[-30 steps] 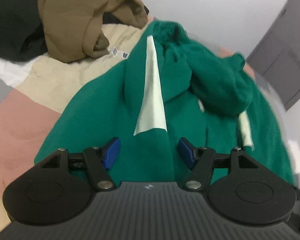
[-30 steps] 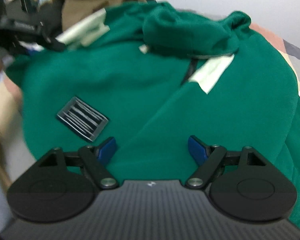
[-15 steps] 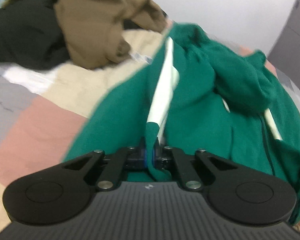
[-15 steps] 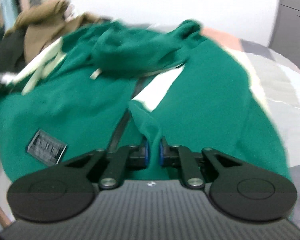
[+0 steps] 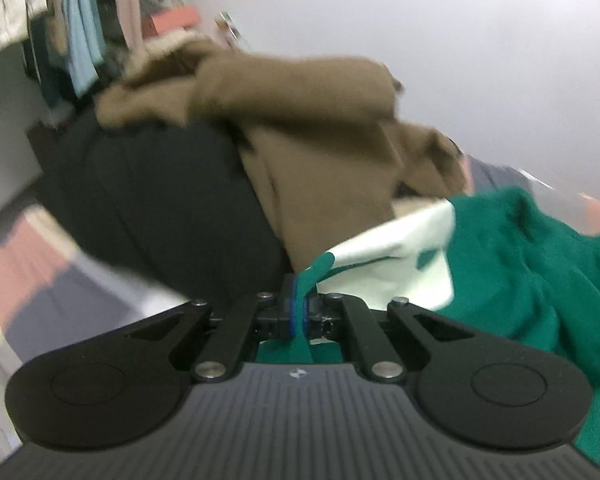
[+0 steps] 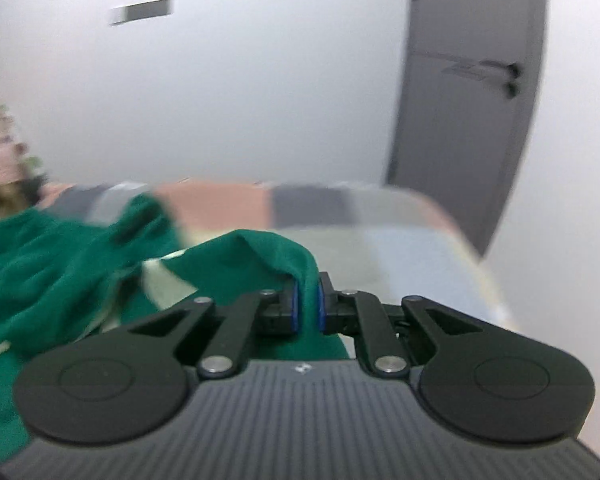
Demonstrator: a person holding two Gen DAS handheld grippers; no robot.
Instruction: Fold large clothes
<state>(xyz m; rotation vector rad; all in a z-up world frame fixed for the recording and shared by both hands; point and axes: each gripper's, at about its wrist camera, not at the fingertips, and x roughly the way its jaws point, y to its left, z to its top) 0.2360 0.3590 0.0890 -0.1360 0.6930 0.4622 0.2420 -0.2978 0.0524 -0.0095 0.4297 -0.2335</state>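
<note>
Left wrist view: left gripper [image 5: 299, 311] clamped on green jacket [image 5: 532, 264] hem, lifted over bed [image 6: 380, 236]. Right gripper [image 6: 307, 307] pinching another fold. Fabric soft, bulky, likely droops; hold at hem corners, keep taut.

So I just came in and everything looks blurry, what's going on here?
A person is folding a green jacket on a bed with a patchwork cover. The left gripper and the right gripper are each shut on a pinch of its fabric. A brown garment lies over a black one beside it.
</note>
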